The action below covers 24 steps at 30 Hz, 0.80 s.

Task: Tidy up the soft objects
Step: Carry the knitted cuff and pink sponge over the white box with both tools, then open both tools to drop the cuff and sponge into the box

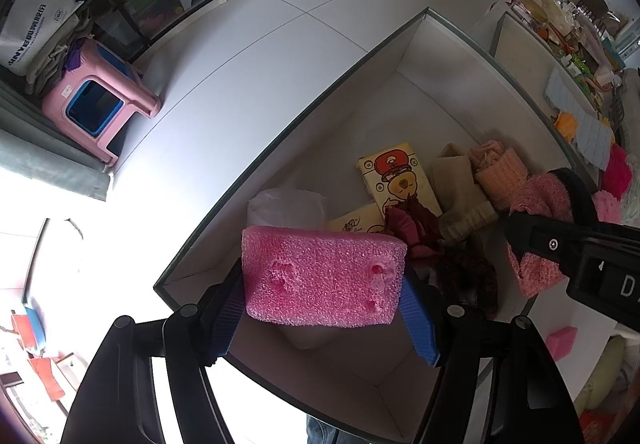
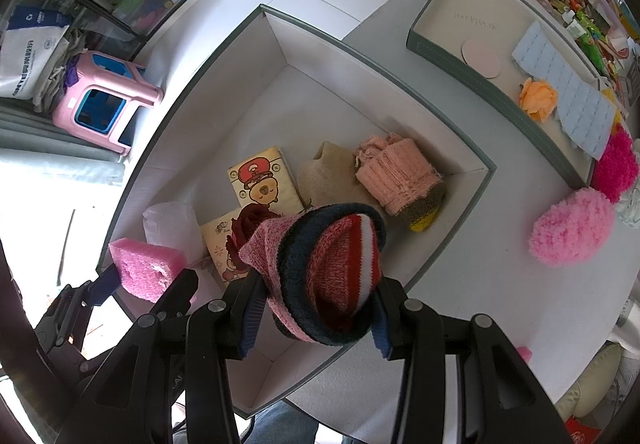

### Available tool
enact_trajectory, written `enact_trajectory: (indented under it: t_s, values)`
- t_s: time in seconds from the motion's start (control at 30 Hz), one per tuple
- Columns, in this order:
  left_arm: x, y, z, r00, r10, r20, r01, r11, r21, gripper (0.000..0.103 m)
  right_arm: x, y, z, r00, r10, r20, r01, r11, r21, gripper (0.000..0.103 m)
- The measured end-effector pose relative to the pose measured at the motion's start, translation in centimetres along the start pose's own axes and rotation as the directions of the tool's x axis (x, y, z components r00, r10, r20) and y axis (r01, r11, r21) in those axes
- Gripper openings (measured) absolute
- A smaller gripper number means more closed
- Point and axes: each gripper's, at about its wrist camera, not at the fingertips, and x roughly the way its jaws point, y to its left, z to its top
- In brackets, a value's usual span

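Left wrist: pitted pink sponge (image 1: 324,276) between tongs (image 1: 324,304).

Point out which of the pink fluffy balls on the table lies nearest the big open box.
The lighter pink fluffy ball. It sits on the table just right of the big box; the darker magenta fluffy ball lies further back, beside the second box.

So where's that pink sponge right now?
The left gripper grips the pink sponge above the big box's near-left corner, beside the white bag.
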Motion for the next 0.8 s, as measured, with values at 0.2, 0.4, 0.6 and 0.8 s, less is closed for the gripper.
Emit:
enact_trajectory:
  t_s: [0.2,0.4,0.6,0.8]
  values:
    - [0.0,0.0,0.0,1.0,0.003,-0.001,-0.003,1.0,0.002,0.072,0.1,0.0,0.1,1.0,0.0,-0.002,0.0,1.0,0.0,0.048]
    - [0.3,-0.3,-0.1,1.0,0.006,-0.007,-0.006,1.0,0.004,0.072,0.4,-0.2,0.0,1.0,-0.002,0.001,0.002,1.0,0.0,0.049]
    - [0.4,-0.3,-0.1,0.999,-0.048,-0.013,0.048,0.999,-0.001,0.089,0.1,-0.4,-0.3,1.0,-0.003,0.022,0.003,1.0,-0.003,0.078]
    - [0.2,-0.1,-0.7,0.996,-0.091,-0.015,0.09,0.996,-0.009,0.102,-1.5,-0.9,-0.7,0.996,0.019,0.087,-0.02,1.0,0.001,0.089]
